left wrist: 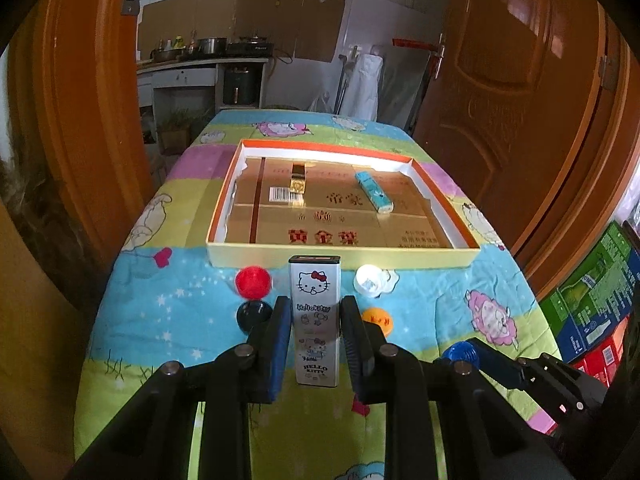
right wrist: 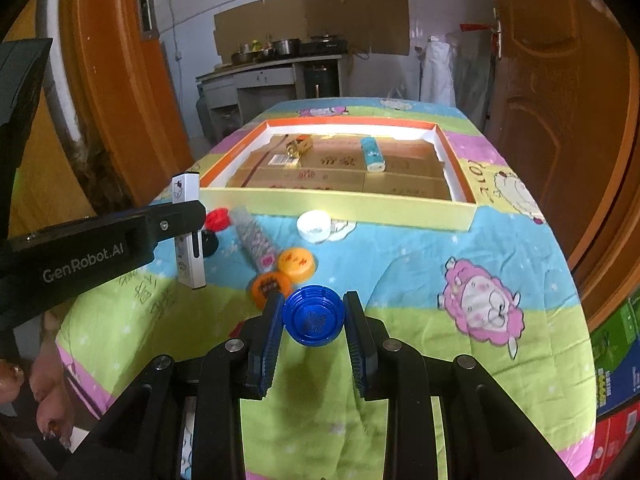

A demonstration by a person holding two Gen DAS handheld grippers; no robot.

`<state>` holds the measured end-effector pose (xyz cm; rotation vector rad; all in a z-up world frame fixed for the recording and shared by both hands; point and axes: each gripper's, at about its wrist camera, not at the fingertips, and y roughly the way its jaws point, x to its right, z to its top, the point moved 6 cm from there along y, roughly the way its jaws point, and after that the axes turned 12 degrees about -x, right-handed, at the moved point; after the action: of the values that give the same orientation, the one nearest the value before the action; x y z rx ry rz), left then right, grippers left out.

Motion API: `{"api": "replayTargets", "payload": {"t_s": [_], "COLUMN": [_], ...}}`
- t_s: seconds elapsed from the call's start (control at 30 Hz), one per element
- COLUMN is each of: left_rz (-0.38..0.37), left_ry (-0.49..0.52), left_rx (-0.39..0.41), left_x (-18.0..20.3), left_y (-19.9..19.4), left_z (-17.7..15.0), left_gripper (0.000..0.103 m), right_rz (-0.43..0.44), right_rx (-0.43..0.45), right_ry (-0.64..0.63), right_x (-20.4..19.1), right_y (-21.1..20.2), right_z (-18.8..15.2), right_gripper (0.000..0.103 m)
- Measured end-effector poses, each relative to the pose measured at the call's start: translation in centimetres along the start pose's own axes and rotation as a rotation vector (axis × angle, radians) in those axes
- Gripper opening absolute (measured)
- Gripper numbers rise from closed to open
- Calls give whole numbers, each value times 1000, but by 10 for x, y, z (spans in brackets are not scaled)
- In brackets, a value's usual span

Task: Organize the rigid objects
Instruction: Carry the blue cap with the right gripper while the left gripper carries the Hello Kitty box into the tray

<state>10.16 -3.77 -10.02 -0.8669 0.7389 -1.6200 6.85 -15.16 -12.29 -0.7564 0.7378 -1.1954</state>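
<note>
A: State the load in each gripper, nearest first.

B: Left gripper [left wrist: 315, 320]: jaws pinching the white tin [left wrist: 315, 320] across its narrow sides. The tin's long axis runs forward, in line with the fingers, and its far end points at the tray [left wrist: 344, 257]. Right gripper [right wrist: 314, 316]: jaws pinching the blue cap [right wrist: 313, 315] by its rim, open face toward the camera.

A: Where do both loads lie relative to the tray?

B: Both are clear of the worktop [right wrist: 400, 264], on the near side of the tray's front wall. The tray lies straight ahead of both grippers.

A: What stands between?

B: Loose items just before the front wall: red cap [left wrist: 253, 282], black cap [left wrist: 254, 316], white cap [left wrist: 369, 279], two orange caps [right wrist: 297, 263], one grey tube [right wrist: 254, 240].

A: What is already in the tray?

B: A gold item [left wrist: 298, 184] and a blue packet [left wrist: 373, 191], both lying lengthwise front to back.

A: Requirement for the next move?

B: Judged: carry forward over the loose items and the front wall. Neither hand is clearly nearer.
</note>
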Motion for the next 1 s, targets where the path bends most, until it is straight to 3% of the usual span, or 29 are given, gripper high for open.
{"api": "replayTargets", "payload": {"t_s": [0.4, 1.0], "left_rz": [-10, 40], "left_ry": [-5, -40], "left_rx": [38, 68], "left_x": [2, -11], "left_y": [3, 27], "left_z": [35, 91], "left_gripper": [26, 26], "right_rz": [-3, 0], "right_rx": [60, 140], "right_ry": [-11, -14], "right_x": [8, 25], "right_y": [-1, 5], "right_z": [42, 105], "right_gripper": [31, 31]}}
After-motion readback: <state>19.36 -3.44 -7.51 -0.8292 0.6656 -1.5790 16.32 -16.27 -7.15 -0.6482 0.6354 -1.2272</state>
